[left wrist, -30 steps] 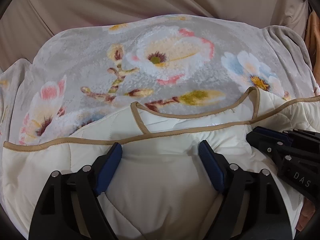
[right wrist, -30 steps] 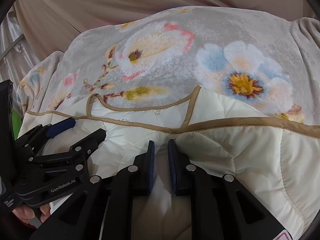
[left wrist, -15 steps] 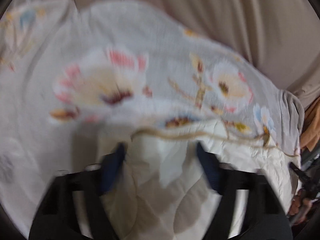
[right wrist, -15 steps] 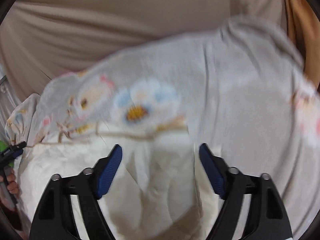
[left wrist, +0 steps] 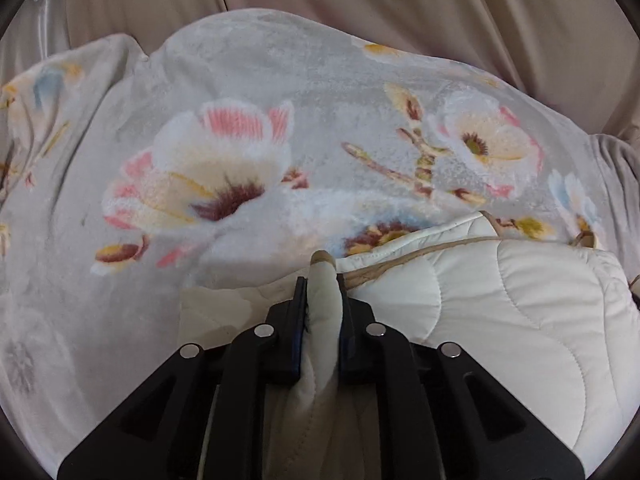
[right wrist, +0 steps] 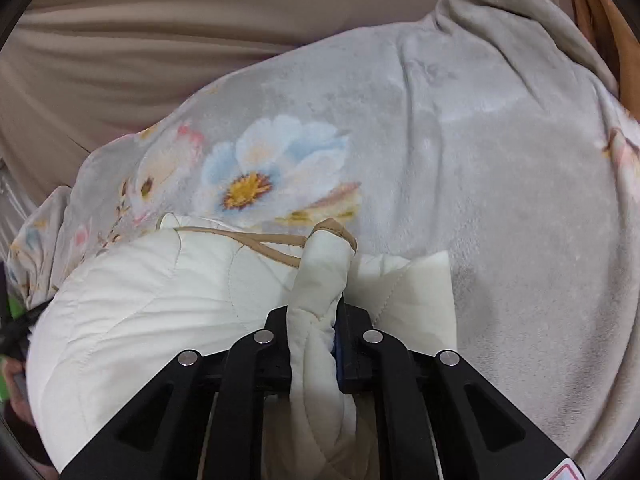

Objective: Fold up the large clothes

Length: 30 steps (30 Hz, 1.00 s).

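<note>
Quilted cream garment (left wrist: 500, 320), edged with tan binding (left wrist: 404, 258), lies on a grey flowered blanket (left wrist: 224, 92) spread over a bed, with beige fabric behind it. It looks like a padded vest or jacket, though its full shape is not in view.

Left gripper (left wrist: 320, 292) has a pinched ridge of the cream cloth between its jaws, which are closing tight on it; the ridge stands up past the tips, topped by a bit of the binding. Right gripper (right wrist: 316, 316) does the same at the other end of the garment (right wrist: 132, 300): its jaws are closing on a thick roll of cloth whose bound edge (right wrist: 332, 228) pokes out ahead.

As a judgement, the fold is early. The garment is bunched and puffy between the two grips, not flat, and no neat crease or stacked layer can be seen. Both ends now seem secured, so the carrying-over of one half onto the other, the smoothing, and any further folds all appear left to do. How much hangs off the near side is hidden under the grippers.
</note>
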Available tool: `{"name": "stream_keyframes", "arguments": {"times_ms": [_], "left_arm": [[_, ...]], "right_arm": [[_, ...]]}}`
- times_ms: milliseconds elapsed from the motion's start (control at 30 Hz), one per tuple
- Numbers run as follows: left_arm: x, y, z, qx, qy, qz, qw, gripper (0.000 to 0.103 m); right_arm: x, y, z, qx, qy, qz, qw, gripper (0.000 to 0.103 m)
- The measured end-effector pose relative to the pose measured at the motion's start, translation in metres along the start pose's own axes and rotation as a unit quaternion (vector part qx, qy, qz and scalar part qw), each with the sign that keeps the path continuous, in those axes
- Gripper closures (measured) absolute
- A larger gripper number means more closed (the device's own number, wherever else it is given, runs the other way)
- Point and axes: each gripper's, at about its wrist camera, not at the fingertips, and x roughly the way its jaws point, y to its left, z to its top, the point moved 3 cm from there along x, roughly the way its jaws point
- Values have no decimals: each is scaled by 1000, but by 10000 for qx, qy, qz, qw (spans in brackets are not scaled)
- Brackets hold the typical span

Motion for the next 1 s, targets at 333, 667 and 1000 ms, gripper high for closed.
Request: {"name": "stream_keyframes", "arguments": {"times_ms": [333, 667, 1000], "left_arm": [[-114, 3, 6, 86, -1487, 165, 9887, 38], [-55, -95, -36, 1223, -569, -357, 9902, 37], [-42, -100, -46, 1310, -669, -131, 9890, 35]], "right_arm": [[-99, 14, 1, 114, -1414, 1, 9899, 65], [-18, 140, -46, -1610, -141, 331, 9863, 83], [-8, 144, -55, -1607, -144, 347, 9863, 80]]}}
